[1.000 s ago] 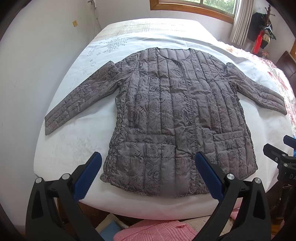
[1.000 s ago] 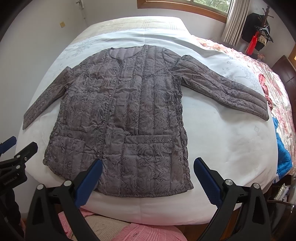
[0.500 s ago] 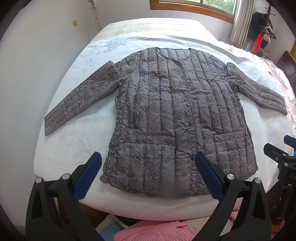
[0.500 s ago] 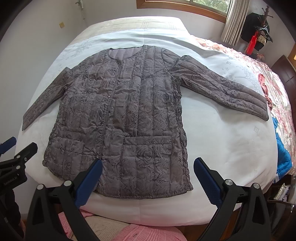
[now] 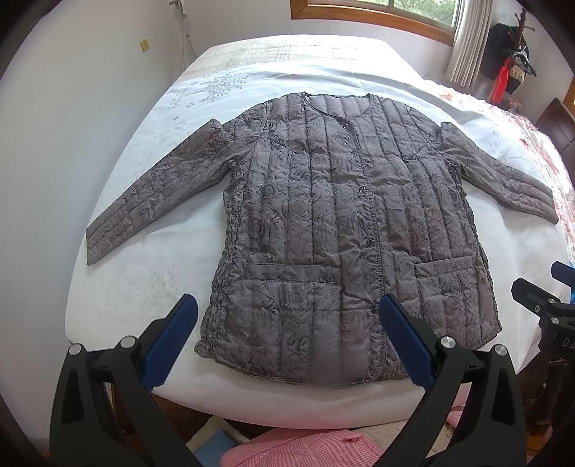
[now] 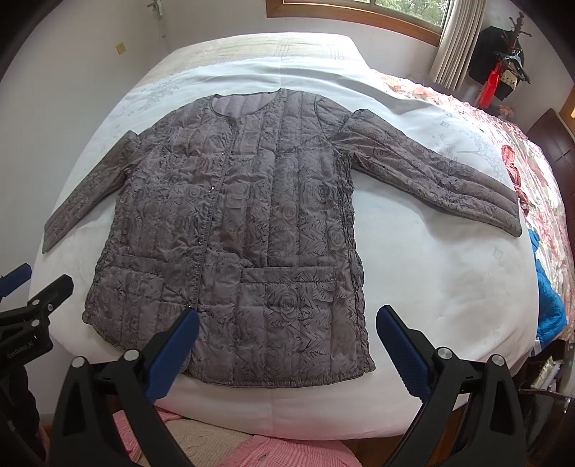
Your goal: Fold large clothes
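Blue-padded and black-framed, your left gripper [image 5: 287, 341] and right gripper [image 6: 287, 345] both hang spread wide, holding nothing, above the near edge of the bed [image 5: 118, 273]. Pink checked fabric [image 5: 305, 449] lies below that edge. Just beyond the pads, the grey quilted jacket [image 5: 341, 230] lies flat and front-up on the white sheet, buttoned, hem toward you, both sleeves angled outward. A blue garment [image 6: 548, 301] sits at the bed's right side. Far back: wood-framed window [image 5: 377, 10], curtain [image 5: 467, 43].

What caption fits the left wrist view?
Open left tongs hover above the hem of a grey quilted rose-print jacket spread flat, sleeves out, on a white bed.
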A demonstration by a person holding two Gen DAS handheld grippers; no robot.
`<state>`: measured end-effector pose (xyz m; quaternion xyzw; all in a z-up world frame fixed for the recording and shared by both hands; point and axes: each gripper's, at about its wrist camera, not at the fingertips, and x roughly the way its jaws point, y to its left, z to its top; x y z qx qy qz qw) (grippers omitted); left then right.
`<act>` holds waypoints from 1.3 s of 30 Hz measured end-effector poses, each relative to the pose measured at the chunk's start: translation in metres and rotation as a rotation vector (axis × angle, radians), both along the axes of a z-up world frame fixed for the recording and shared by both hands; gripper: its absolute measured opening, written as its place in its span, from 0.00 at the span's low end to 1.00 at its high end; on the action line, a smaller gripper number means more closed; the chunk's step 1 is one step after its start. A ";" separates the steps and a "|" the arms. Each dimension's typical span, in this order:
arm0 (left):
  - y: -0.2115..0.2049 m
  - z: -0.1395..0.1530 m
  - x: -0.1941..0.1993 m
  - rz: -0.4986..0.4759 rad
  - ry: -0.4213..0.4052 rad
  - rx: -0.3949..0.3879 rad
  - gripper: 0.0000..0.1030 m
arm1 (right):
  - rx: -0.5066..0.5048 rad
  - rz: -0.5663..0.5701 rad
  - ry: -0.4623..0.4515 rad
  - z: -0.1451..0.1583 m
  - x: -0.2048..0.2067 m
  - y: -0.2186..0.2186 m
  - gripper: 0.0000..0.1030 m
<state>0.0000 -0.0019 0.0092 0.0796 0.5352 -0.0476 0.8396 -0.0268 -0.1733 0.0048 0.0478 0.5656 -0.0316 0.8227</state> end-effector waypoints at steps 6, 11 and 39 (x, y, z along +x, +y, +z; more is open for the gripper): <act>0.000 -0.001 0.000 0.001 -0.001 0.002 0.97 | 0.000 0.000 -0.001 0.000 0.001 0.000 0.96; 0.000 0.000 0.002 0.001 0.000 0.002 0.97 | -0.001 0.000 -0.001 0.000 0.001 0.000 0.96; -0.047 -0.028 0.081 -0.082 -0.078 -0.014 0.97 | 0.011 -0.219 -0.183 -0.020 0.032 -0.147 0.96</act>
